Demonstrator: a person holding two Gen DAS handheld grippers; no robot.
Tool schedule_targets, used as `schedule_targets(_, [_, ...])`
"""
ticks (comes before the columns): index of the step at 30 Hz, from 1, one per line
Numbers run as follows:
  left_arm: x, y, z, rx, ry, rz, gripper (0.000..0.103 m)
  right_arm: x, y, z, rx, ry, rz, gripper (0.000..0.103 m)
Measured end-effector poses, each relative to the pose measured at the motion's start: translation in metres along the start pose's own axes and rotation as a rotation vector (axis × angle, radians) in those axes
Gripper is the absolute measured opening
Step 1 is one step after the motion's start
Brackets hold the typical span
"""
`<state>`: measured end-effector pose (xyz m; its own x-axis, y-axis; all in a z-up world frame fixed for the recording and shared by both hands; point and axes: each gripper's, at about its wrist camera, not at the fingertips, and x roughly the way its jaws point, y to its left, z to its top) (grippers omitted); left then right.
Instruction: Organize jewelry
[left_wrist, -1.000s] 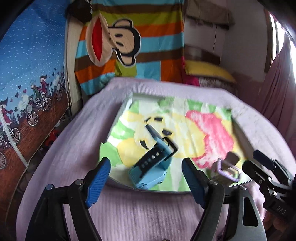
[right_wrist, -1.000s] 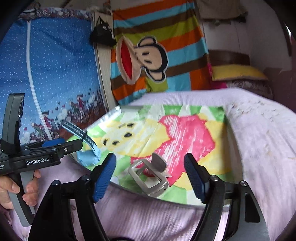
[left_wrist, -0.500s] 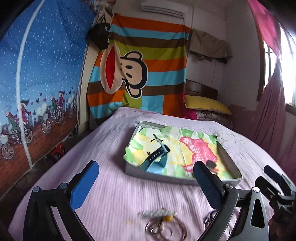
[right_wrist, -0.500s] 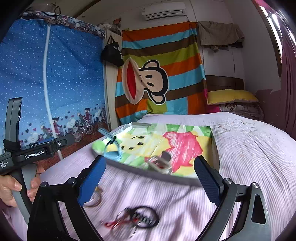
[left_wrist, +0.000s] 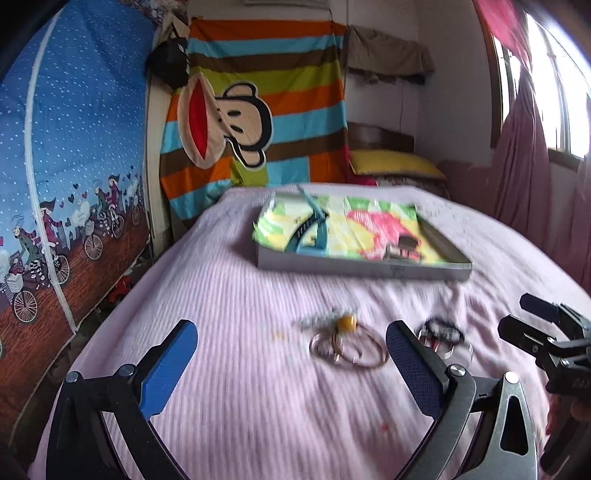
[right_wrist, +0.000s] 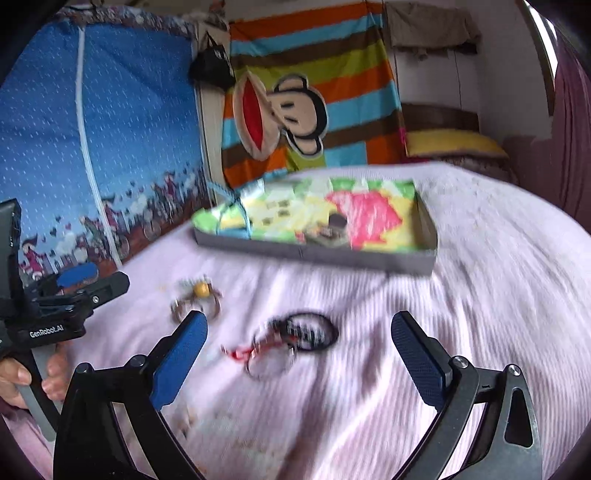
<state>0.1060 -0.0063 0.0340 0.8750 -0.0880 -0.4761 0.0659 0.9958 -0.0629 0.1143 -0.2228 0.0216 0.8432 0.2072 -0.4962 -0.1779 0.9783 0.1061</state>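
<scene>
A shallow grey tray (left_wrist: 362, 268) (right_wrist: 314, 254) lined with bright paper lies mid-bed. Inside it are a blue watch (left_wrist: 312, 236) (right_wrist: 232, 218) at the left and a small grey watch (left_wrist: 404, 248) (right_wrist: 332, 230) at the right. Nearer me on the pink blanket lie thin bangles with a yellow bead (left_wrist: 347, 338) (right_wrist: 199, 295) and a black bracelet with red bits (left_wrist: 441, 334) (right_wrist: 291, 338). My left gripper (left_wrist: 288, 365) is open and empty, short of the bangles. My right gripper (right_wrist: 299, 362) is open and empty, around the black bracelet's near side.
The pink blanket (left_wrist: 240, 295) covers the whole bed. A blue patterned curtain (left_wrist: 66, 184) hangs along the left edge, a striped monkey cloth (left_wrist: 258, 110) at the head, a yellow pillow (left_wrist: 391, 164) behind the tray. A hand (right_wrist: 22, 376) holds the left gripper's handle.
Both grippers have pulled back from the tray toward the bed's near side, still open. The two watches stay in the tray, and the bangles and black bracelet have come into view.
</scene>
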Motion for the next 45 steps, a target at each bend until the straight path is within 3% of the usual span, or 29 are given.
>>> schedule_targets(9, [0.022, -0.006, -0.016, 0.052, 0.182, -0.08, 0.103, 0.031, 0.001, -0.016, 0.02, 0.167, 0.048, 0.096])
schedule_targets(18, [0.034, -0.012, -0.013, 0.019, 0.261, -0.183, 0.1, 0.047, -0.01, -0.023, 0.1, 0.214, 0.106, 0.066])
schedule_targets(25, [0.051, -0.014, -0.007, -0.068, 0.35, -0.243, 0.071, 0.054, -0.007, -0.023, 0.107, 0.217, 0.122, 0.044])
schedule_targets(29, [0.064, -0.012, -0.004, -0.171, 0.404, -0.287, 0.058, 0.058, -0.01, -0.023, 0.129, 0.223, 0.131, 0.041])
schedule_targets(33, [0.077, -0.013, -0.003, -0.225, 0.454, -0.269, 0.043, 0.063, -0.015, -0.024, 0.183, 0.234, 0.148, 0.04])
schedule_targets(38, [0.082, -0.014, -0.002, -0.253, 0.487, -0.263, 0.015, 0.064, -0.019, -0.027, 0.225, 0.235, 0.168, 0.022])
schedule_targets(42, [0.078, -0.007, -0.004, -0.278, 0.49, -0.265, 0.006, 0.063, -0.021, -0.028, 0.258, 0.231, 0.193, 0.007])
schedule_targets(45, [0.074, -0.004, -0.003, -0.279, 0.485, -0.261, 0.003, 0.059, -0.018, -0.025, 0.235, 0.206, 0.189, 0.003])
